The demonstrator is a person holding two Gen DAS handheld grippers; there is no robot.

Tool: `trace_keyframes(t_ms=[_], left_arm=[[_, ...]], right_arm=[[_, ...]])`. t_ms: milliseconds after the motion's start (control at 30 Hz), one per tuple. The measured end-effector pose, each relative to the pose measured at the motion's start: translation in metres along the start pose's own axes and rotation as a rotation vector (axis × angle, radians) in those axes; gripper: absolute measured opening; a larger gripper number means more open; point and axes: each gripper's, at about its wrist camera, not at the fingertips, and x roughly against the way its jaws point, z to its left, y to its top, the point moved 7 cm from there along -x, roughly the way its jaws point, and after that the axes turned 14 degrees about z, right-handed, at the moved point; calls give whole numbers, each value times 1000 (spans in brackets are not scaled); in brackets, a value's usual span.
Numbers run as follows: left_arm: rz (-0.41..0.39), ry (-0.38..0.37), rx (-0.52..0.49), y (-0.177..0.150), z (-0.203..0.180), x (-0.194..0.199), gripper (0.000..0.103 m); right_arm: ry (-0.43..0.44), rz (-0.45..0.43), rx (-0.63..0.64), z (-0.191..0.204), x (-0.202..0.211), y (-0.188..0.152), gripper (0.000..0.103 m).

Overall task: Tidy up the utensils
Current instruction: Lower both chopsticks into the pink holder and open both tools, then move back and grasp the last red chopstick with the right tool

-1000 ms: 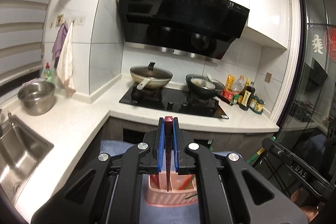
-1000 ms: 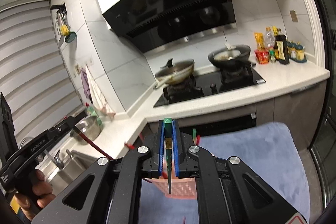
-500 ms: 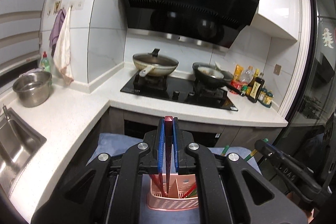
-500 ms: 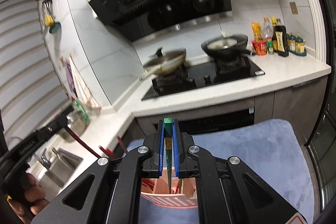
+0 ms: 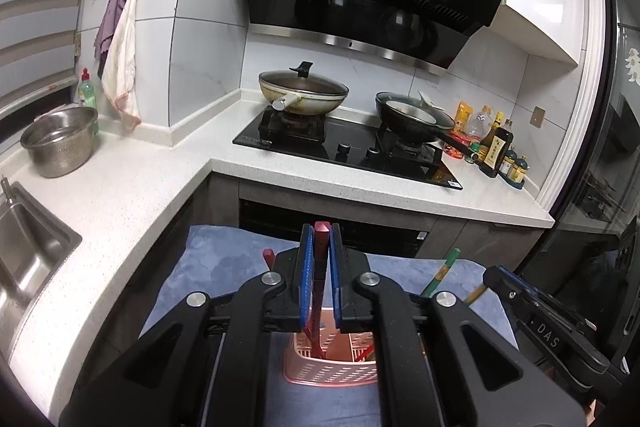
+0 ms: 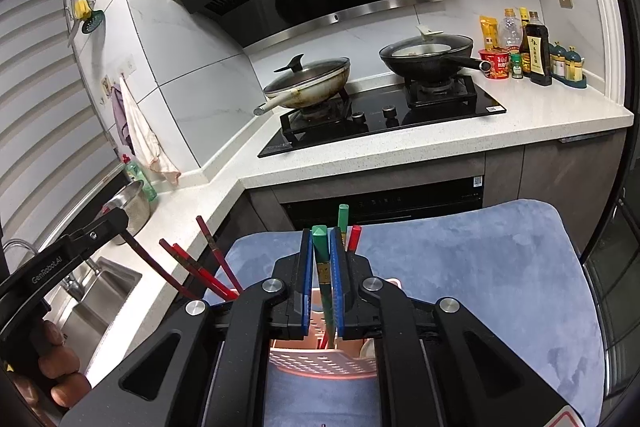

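A pink slotted basket [image 5: 332,367] stands on a blue cloth [image 5: 224,267] below both grippers. My left gripper [image 5: 321,233] is shut on a dark red chopstick [image 5: 319,291] that stands upright with its lower end inside the basket. My right gripper [image 6: 321,235] holds a green chopstick [image 6: 323,279] upright over the basket [image 6: 320,361]; its jaws are opening slightly while the stick is still pressed between the pads. Several red chopsticks [image 6: 208,275] lean out of the basket's left side. A second green chopstick [image 6: 343,217] and a red one [image 6: 354,237] stand behind my right fingers.
A white L-shaped counter [image 5: 120,187] runs along the left with a sink [image 5: 24,251] and a steel bowl [image 5: 60,141]. A stove [image 5: 348,151] with two pans stands at the back, with sauce bottles [image 5: 496,147] to its right. A hand [image 6: 56,367] holds the left gripper's handle.
Both grippers have sunk toward the basket with their chopsticks. The sticks' lower ends now reach deeper into it, and more of the blue cloth shows.
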Motion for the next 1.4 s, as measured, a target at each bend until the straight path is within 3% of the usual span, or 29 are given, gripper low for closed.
trace_keyframes(t_ms=[100,200,233,733,1067,1400], left_arm=[[-8,14,-5,-2,1,2,9],[-7,14,-1,-4,2,4,27],[-11,15,0,-4,3,5,28],[3,39,-17,-40,5,24,30],[87,74,-20,-112,19,30,30],[230,126,-12,-216,39,22,30]], right_arm=[[-1,-2,-8,-2,1,-1,12],[-1,-3,-15,-3,3,-2,12],[-2,-4,-14,-3,5,-3,12],[-39,7,38,7,31,-42,13],[-84,89,73,8,41,-117,13],[-146,237,153,17,37,-244,13]])
